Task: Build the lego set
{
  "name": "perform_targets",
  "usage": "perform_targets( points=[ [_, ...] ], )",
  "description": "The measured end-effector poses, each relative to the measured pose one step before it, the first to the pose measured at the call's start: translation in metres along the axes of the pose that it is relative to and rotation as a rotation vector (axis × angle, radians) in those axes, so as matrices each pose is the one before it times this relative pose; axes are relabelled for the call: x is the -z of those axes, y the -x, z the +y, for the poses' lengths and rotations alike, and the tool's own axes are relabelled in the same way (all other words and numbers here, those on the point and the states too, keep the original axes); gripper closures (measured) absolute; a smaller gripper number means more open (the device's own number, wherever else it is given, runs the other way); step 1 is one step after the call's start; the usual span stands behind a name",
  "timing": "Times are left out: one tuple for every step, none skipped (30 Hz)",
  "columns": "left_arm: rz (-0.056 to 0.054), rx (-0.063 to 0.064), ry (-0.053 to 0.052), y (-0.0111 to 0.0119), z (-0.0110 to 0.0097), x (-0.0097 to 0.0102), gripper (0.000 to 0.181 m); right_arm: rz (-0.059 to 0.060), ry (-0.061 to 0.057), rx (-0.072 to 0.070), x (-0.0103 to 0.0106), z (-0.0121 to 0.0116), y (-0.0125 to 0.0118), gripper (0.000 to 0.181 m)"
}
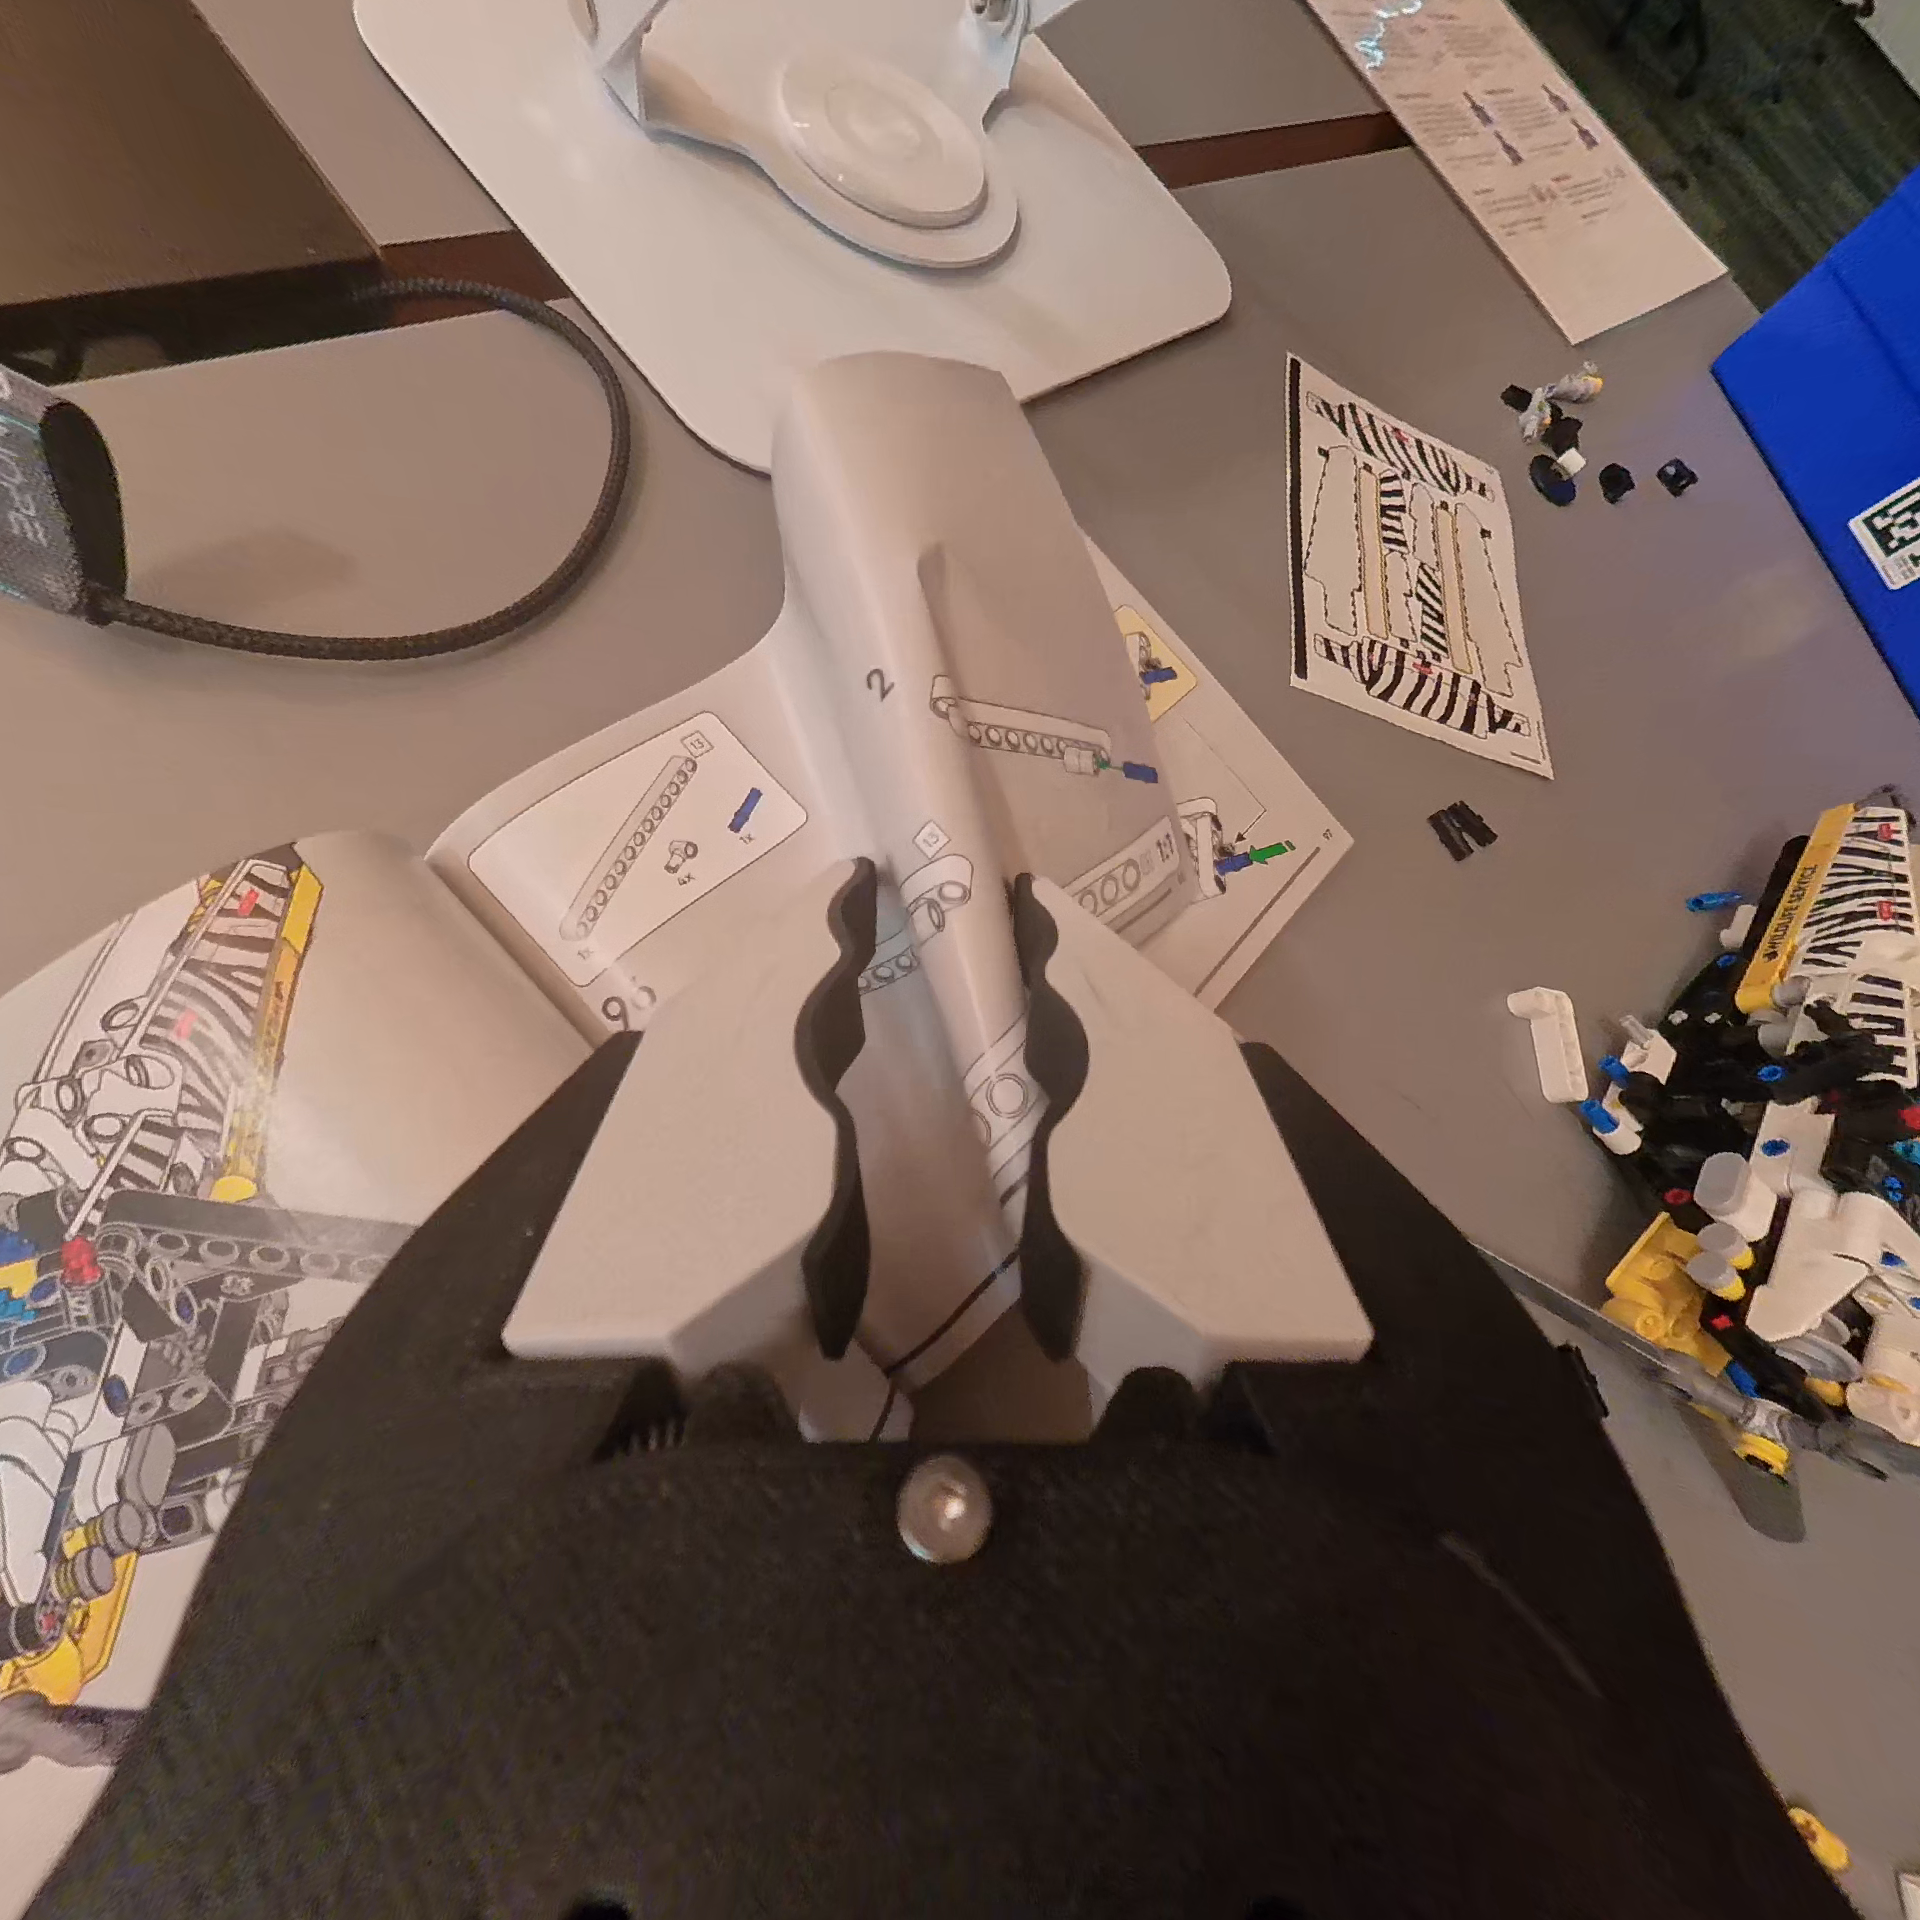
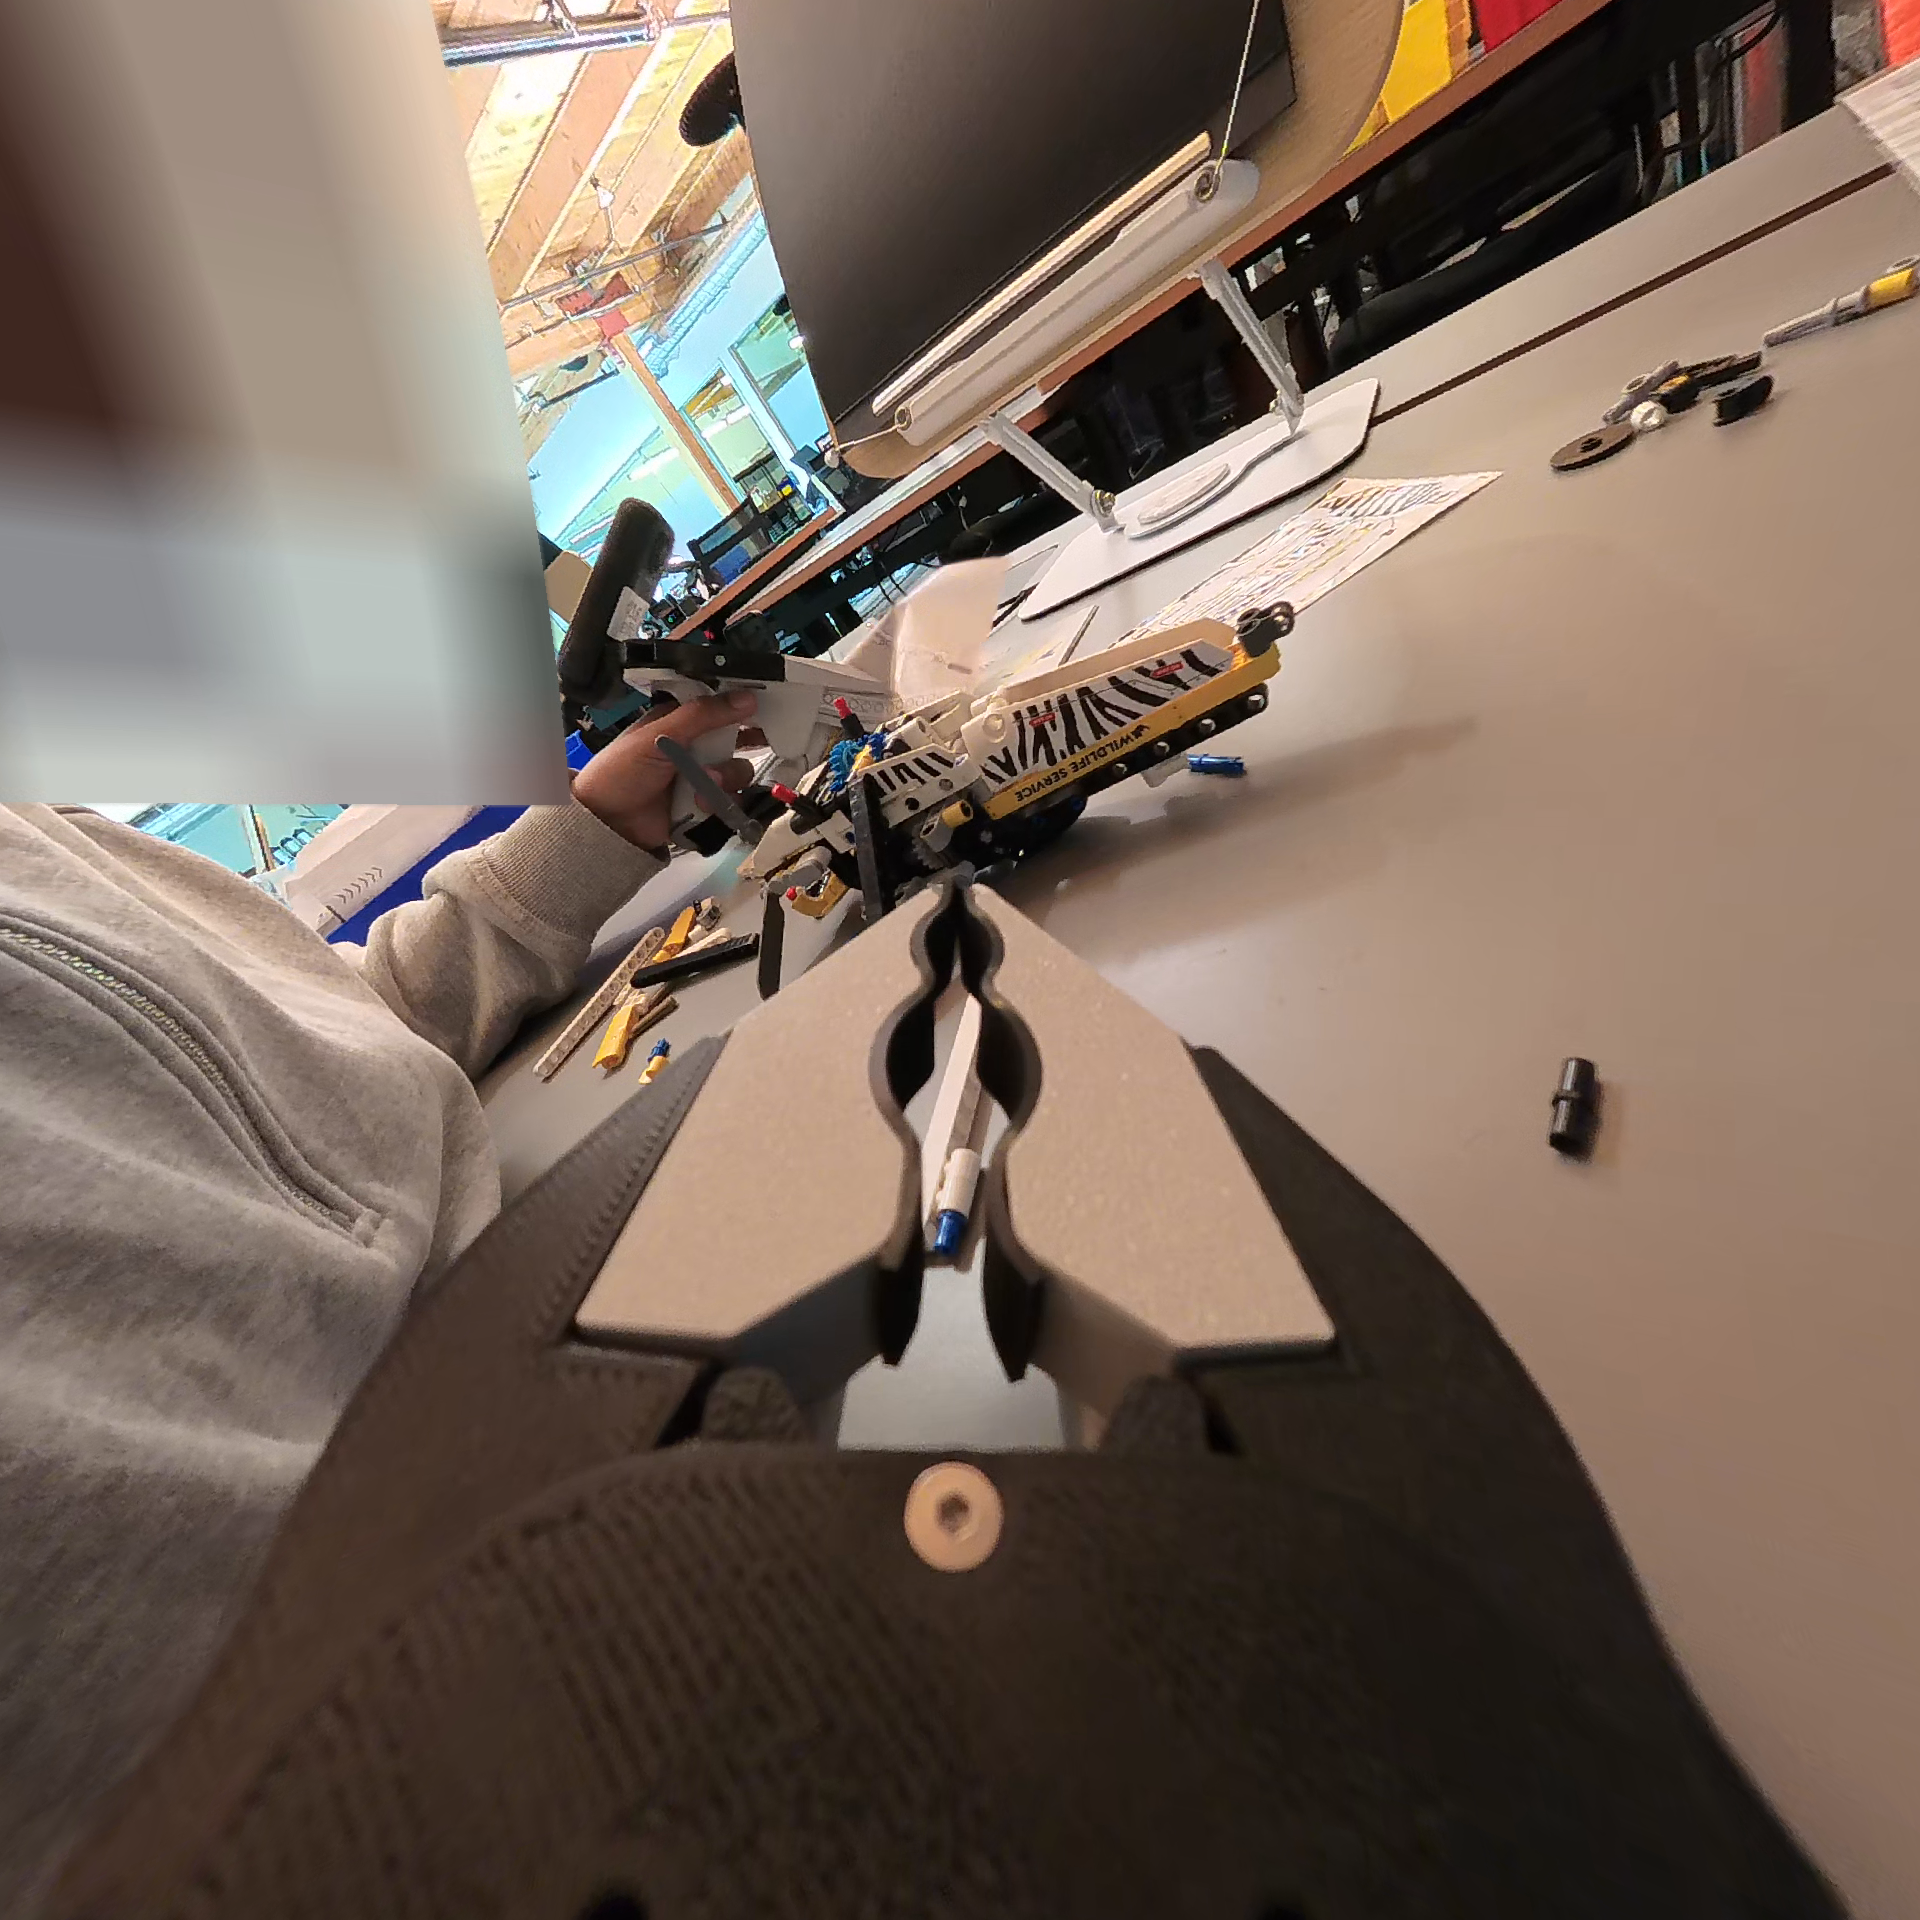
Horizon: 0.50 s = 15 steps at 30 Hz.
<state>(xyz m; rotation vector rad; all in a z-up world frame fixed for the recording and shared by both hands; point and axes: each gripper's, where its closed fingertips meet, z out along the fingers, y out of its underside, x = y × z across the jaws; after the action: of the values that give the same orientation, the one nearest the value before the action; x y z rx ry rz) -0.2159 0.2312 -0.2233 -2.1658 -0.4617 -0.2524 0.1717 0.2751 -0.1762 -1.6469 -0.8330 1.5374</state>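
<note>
My left gripper [image 1: 940,883] hovers over the open instruction booklet [image 1: 623,821] and is shut on one of its pages [image 1: 894,582], which stands up curled between the jaws. My right gripper [image 2: 961,904] is shut on a long white beam [image 2: 961,1081] with a blue pin [image 2: 943,1231] at its near end, held low over the grey table. The part-built zebra-striped, yellow and black model [image 2: 1039,748] lies on its side just beyond the right gripper's tips. It also shows at the right edge of the left wrist view [image 1: 1787,1122].
A zebra sticker sheet [image 1: 1403,561], small loose parts [image 1: 1590,447], a black piece [image 1: 1462,828] and a white angled beam [image 1: 1548,1039] lie right of the booklet. A white monitor stand base [image 1: 831,239] is behind, a blue box [image 1: 1839,395] at right. A black pin [image 2: 1573,1103] and loose beams [image 2: 644,987] lie near the right gripper. The gap from one gripper's tips to the other's is roughly 40 cm. The black piece [image 1: 1462,828] is closer to my left gripper, around 15 cm from its tips; the right tips are 25 cm off.
</note>
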Motion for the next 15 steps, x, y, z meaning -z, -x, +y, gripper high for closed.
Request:
perform_targets(
  points=[
    [0.0009,-0.0003,0.0009,-0.00044,0.00033,-0.00022,0.156,0.0002,0.0006,-0.0005,-0.00006,0.00003,-0.00007,0.181],
    [-0.0012,-0.0018,0.0001,-0.00001,0.00008,-0.00008,0.156,0.0001,0.0001,0.0000,0.00001,0.00001,-0.00001,0.181],
    [0.0005,-0.0018,-0.0004,-0.00019,-0.00012,0.00009,0.155,0.0001,-0.0004,0.0003,0.00008,-0.00001,0.00004,0.181],
    [0.0009,-0.0002,-0.0003,-0.00014,-0.00012,0.00004,0.155,0.0002,-0.0005,0.0004,0.00007,-0.00001,0.00002,0.181],
    [0.0021,0.0008,0.0000,-0.00030,-0.00013,0.00020,0.154,0.0003,-0.0001,0.0003,-0.00001,-0.00002,-0.00006,0.181],
    [0.0030,0.0005,-0.0002,-0.00052,0.00007,0.00007,0.153,0.0001,0.0001,0.0001,0.00001,0.00006,0.00006,0.181],
    [0.0013,-0.0002,-0.0007,-0.00026,-0.00008,0.00009,0.153,-0.0001,0.0000,0.0000,0.00010,0.00000,0.00001,0.181],
    [0.0008,-0.0002,-0.0002,-0.00010,-0.00002,-0.00001,0.152,-0.0001,0.0000,0.0000,0.00000,0.00000,0.00002,0.181],
    [0.0013,-0.0003,-0.0002,-0.00038,-0.00001,0.00004,0.152,-0.0001,0.0000,0.0000,0.00000,0.00000,0.00001,0.181],
    [-0.0004,-0.0007,-0.0022,-0.00005,-0.00038,0.00018,0.152,-0.0002,0.0001,-0.0001,0.00000,0.00010,-0.00002,0.181],
    [-0.0010,-0.0008,-0.0016,0.00008,-0.00023,0.00016,0.152,-0.0002,0.0000,0.0000,0.00000,0.00000,0.00003,0.181],
    [-0.0002,-0.0005,0.0003,-0.00010,-0.00006,0.00014,0.152,-0.0002,-0.0001,0.0001,0.00009,-0.00002,0.00001,0.181],
    [0.0003,0.0000,0.0000,-0.00007,-0.00007,0.00006,0.152,-0.0001,-0.0002,0.0001,-0.00001,-0.00002,0.00001,0.181],
    [0.0007,0.0000,-0.0008,-0.00035,-0.00017,0.00006,0.151,0.0000,0.0000,0.0000,0.00000,0.00000,0.00000,0.181],
    [0.0009,0.0000,-0.0005,-0.00023,-0.00005,0.00010,0.150,0.0000,0.0002,-0.0002,0.00001,0.00003,0.00001,0.181]
  ],
)
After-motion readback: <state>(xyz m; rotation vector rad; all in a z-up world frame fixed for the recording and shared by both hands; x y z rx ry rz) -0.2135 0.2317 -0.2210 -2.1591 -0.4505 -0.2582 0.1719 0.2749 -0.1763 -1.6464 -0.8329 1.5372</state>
